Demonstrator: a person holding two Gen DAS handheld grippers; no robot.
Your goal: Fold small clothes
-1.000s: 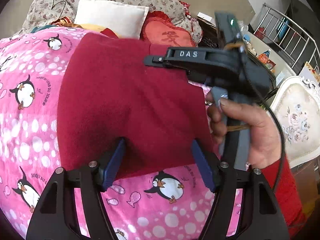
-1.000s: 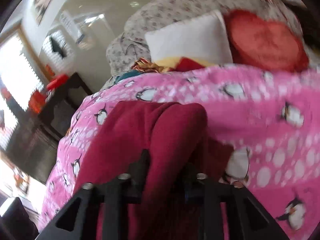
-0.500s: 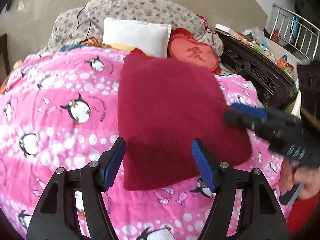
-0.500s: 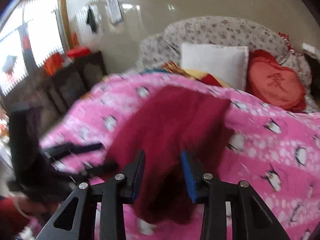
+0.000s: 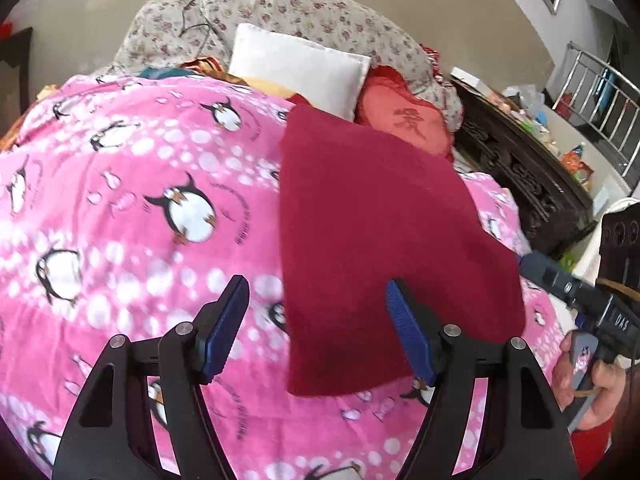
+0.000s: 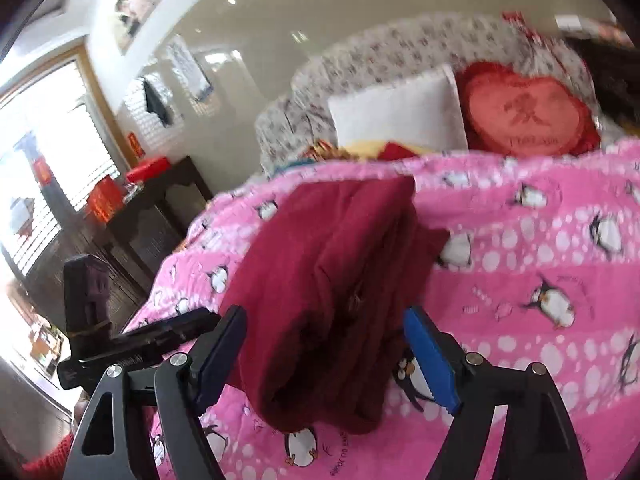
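Note:
A dark red folded garment [image 5: 372,236] lies flat on the pink penguin blanket [image 5: 132,216]. My left gripper [image 5: 316,328] is open and empty, its fingers just in front of the garment's near left corner. In the right wrist view the same garment [image 6: 332,280] lies folded in layers, with my right gripper [image 6: 324,364] open around its near end, not pinching it. The right gripper also shows in the left wrist view [image 5: 576,300], held in a hand at the garment's right edge. The left gripper shows in the right wrist view [image 6: 132,348] at lower left.
A white pillow [image 5: 296,68], a red heart cushion [image 5: 404,120] and a floral cushion [image 5: 304,16] sit at the head of the bed. A dark carved wooden frame [image 5: 532,184] runs along the right. A dark side table [image 6: 160,200] stands left of the bed.
My right gripper has opened and let go of the red garment, which now lies folded on the blanket. Both grippers have drawn back toward the garment's near edge.

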